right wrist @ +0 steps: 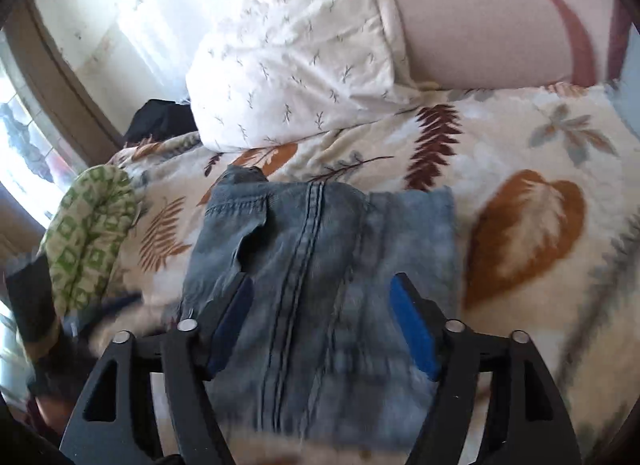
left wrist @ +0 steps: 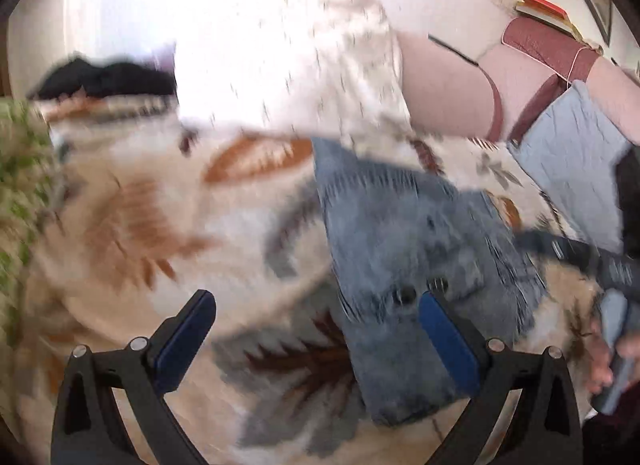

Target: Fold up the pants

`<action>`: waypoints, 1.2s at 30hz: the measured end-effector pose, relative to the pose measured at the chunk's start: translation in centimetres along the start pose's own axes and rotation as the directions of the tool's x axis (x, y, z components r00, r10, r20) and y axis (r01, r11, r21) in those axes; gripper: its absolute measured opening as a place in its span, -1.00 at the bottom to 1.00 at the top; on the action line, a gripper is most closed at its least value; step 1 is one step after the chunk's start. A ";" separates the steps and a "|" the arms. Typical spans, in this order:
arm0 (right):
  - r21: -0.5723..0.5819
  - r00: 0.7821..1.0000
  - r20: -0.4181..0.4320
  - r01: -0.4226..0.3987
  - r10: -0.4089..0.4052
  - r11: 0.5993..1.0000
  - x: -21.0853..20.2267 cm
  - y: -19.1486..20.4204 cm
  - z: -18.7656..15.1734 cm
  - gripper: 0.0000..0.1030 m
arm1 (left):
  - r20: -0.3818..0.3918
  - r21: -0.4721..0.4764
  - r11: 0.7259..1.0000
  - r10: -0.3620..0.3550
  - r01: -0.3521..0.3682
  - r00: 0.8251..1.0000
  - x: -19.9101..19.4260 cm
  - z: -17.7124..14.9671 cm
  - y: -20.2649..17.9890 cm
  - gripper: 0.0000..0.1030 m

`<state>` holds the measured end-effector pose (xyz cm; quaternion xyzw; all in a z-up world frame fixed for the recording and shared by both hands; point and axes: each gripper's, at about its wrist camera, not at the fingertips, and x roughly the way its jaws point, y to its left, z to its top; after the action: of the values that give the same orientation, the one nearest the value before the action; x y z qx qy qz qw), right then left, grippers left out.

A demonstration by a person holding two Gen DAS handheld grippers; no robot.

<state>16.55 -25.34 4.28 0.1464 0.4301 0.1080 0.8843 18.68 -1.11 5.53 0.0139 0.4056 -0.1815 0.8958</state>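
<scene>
Right wrist view shows the right gripper (right wrist: 322,305) spread wide and empty over the folded jeans (right wrist: 320,265) on the blanket (right wrist: 520,145); I'd square the edges before finishing, left gripper (left wrist: 316,321) likewise released.

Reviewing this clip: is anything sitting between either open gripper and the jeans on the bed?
Nothing visible does. The right gripper is open directly over the folded jeans, with only denim between its fingers. The left gripper is open at the jeans' edge. The white pillow and green patterned cloth lie beside them on the leaf-print blanket, not across them.
</scene>
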 end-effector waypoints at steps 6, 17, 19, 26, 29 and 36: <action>-0.068 0.996 0.053 0.081 -0.077 0.994 -3.1 1.5 -2.9 0.44 | 0.034 0.086 0.996 0.013 -0.015 0.999 -0.2 0.2 -3.0 0.99; -0.156 0.989 -0.076 0.115 -0.128 0.981 1.7 1.4 -6.1 0.48 | -0.138 0.159 0.986 0.066 -0.044 0.988 4.4 -3.7 -4.4 1.00; -0.171 0.990 -0.056 0.120 -0.132 0.978 1.8 1.6 -6.5 0.49 | -0.140 0.169 0.984 0.077 -0.053 0.987 4.8 -4.1 -4.4 1.00; -0.191 0.989 -0.080 0.107 -0.124 0.976 2.6 1.0 -6.5 0.56 | -0.106 0.142 0.988 0.083 -0.068 0.991 3.9 -4.0 -4.5 1.00; -0.162 0.991 -0.086 0.089 -0.104 0.983 1.4 1.1 -5.7 0.56 | -0.073 0.135 0.987 0.096 -0.085 0.993 2.9 -3.5 -4.5 1.00; -0.140 0.994 0.076 0.090 -0.080 0.986 -2.6 1.7 -3.5 0.57 | 0.044 0.132 0.984 0.110 -0.115 0.993 0.1 -1.7 -4.9 1.00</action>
<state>12.06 -24.03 4.69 0.0677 0.3959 0.0956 0.9108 15.85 -5.42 4.97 0.0940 0.3746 -0.1577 0.9088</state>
